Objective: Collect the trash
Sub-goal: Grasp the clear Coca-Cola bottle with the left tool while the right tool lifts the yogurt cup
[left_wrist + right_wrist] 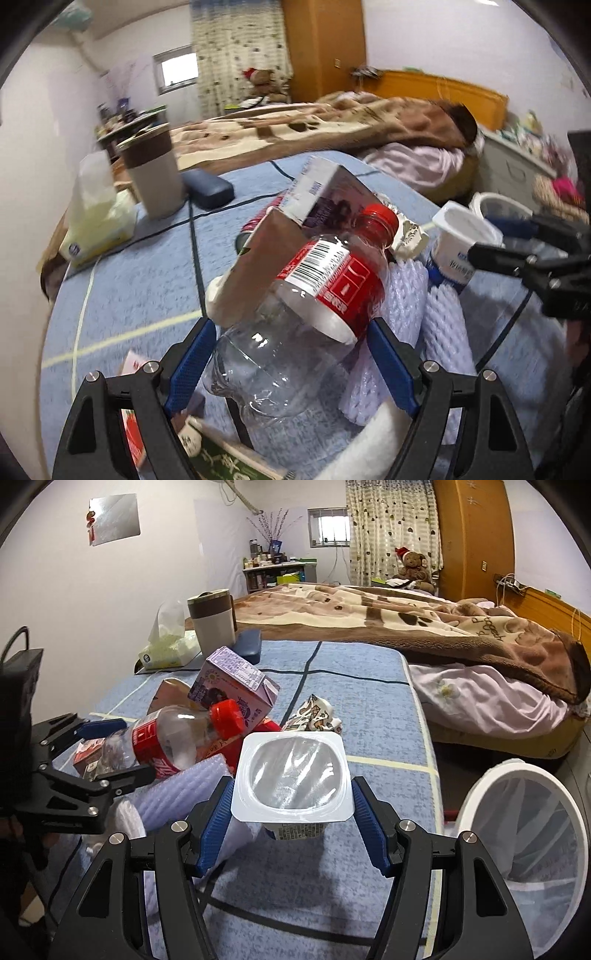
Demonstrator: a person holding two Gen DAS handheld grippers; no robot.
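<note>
My left gripper (pixel 291 350) is shut on a clear plastic bottle (pixel 295 314) with a red cap and red label, held tilted above the blue table cloth; the bottle also shows in the right wrist view (pixel 162 742). My right gripper (pixel 291 823) is shut on a white yogurt cup (pixel 291 779), held upright; the cup also shows in the left wrist view (pixel 458 240). A purple milk carton (pixel 232 686), a crumpled wrapper (pixel 314 712), white foam netting (pixel 439 325) and other packaging lie in a pile on the table between the grippers.
A white bin (pixel 524 834) with a clear liner stands on the floor right of the table. A beige tumbler (pixel 214 620), a tissue pack (pixel 166 650) and a dark case (pixel 247 642) stand at the table's far left. A bed (pixel 406 620) lies behind.
</note>
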